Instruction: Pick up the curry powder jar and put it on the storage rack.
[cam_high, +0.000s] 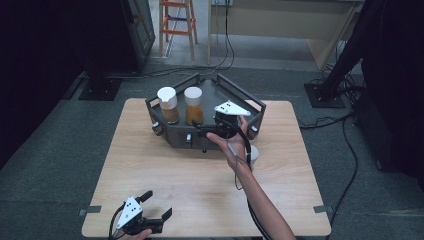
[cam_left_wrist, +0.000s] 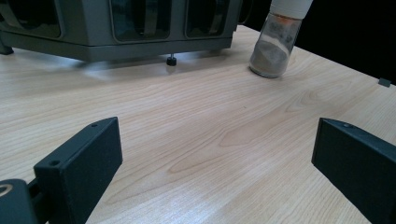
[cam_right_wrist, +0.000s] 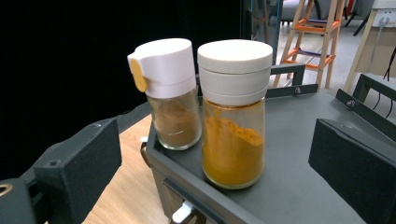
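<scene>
Two spice jars stand on a dark grey rack (cam_high: 240, 100) at the back of the wooden table (cam_high: 150, 165). One has brown spice and a white flip cap (cam_high: 168, 105) (cam_right_wrist: 172, 105); the other holds yellow powder under a round white lid (cam_high: 193, 105) (cam_right_wrist: 233, 135). My right gripper (cam_high: 205, 129) (cam_right_wrist: 217, 149) is open at the rack's front edge, facing both jars, with the yellow one nearest. A third jar (cam_high: 254, 155) (cam_left_wrist: 276, 44) of grey-brown spice stands on the table right of the rack, partly hidden by the hand. My left gripper (cam_high: 157, 205) (cam_left_wrist: 215, 154) rests open and empty near the table's front left.
The rack (cam_left_wrist: 140, 28) stands on small feet and has a raised rail around it. The table sits on grey carpet, with cables (cam_high: 345, 130) on the floor to the right, black stand bases at both back corners and a wooden stepladder (cam_high: 177, 25) behind.
</scene>
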